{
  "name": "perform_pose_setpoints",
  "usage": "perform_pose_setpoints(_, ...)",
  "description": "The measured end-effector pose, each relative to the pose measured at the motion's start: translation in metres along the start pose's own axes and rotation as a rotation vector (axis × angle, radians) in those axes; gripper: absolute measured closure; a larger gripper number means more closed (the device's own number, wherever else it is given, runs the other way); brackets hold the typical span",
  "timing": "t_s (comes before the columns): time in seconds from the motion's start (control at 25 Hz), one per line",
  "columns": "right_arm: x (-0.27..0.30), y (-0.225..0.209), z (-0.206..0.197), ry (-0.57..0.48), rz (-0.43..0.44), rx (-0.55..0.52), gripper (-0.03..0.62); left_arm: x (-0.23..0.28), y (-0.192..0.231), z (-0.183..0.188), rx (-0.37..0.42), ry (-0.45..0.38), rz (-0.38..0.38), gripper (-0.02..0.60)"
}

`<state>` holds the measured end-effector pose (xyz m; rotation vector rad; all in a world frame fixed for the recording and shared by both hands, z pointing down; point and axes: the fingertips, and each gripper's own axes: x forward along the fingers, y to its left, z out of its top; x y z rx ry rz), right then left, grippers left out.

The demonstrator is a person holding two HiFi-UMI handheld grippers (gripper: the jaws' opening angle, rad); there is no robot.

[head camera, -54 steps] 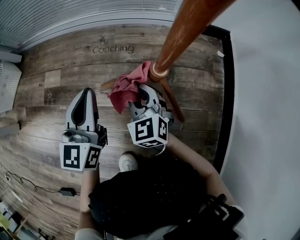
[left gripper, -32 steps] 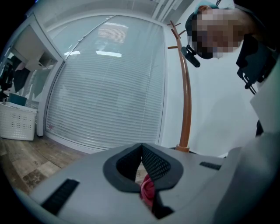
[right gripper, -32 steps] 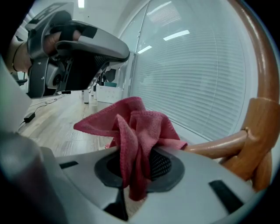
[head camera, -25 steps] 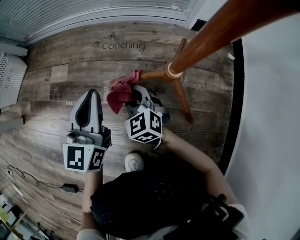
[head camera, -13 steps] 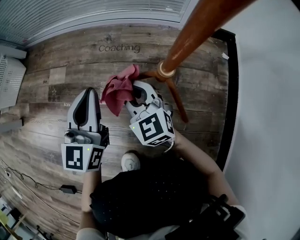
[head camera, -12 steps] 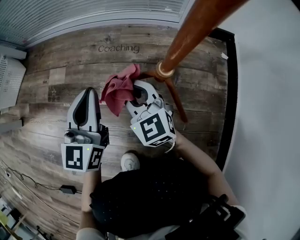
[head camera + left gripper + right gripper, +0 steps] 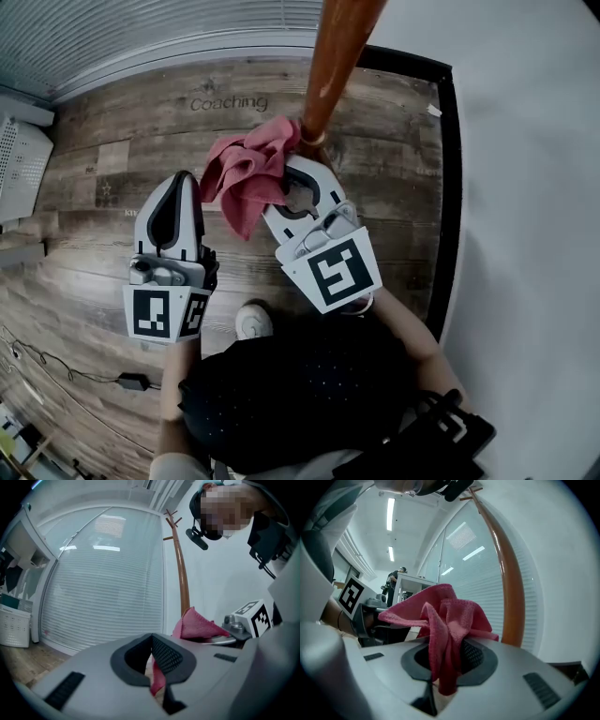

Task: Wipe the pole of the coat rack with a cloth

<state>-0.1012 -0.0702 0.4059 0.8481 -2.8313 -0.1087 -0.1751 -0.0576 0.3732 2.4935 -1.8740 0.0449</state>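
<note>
The coat rack's brown wooden pole [image 7: 330, 66] rises toward the head camera, with a pale ring [image 7: 310, 141] low on it. It shows as a curved pole [image 7: 511, 597] in the right gripper view and stands further off [image 7: 183, 583] in the left one. My right gripper [image 7: 292, 181] is shut on a red cloth [image 7: 246, 171], bunched [image 7: 445, 616] above its jaws [image 7: 447, 656]. The cloth's upper corner lies against the pole by the ring. My left gripper [image 7: 183, 180] hangs shut just left of the cloth. A red sliver shows in its jaw slit [image 7: 152, 641].
A white wall with black skirting [image 7: 451, 187] runs close on the right. Glass with blinds [image 7: 141, 28] closes the far side. On the wood floor are the print "Coaching" [image 7: 225, 101], a white basket [image 7: 17, 150] at left, a cable with an adapter [image 7: 131, 382], and the person's shoe [image 7: 251, 322].
My right gripper has lifted with the cloth and swung toward the pole, bringing the cloth against it near the ring. The left gripper has stayed where it was.
</note>
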Motion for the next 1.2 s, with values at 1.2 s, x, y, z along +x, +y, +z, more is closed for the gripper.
perform_pose_setpoints(1.2,-0.006,0.004,0.032,0.002,0.052,-0.047,0.513,0.014,-0.019,0.027,0.14,0.002,-0.07,0.566)
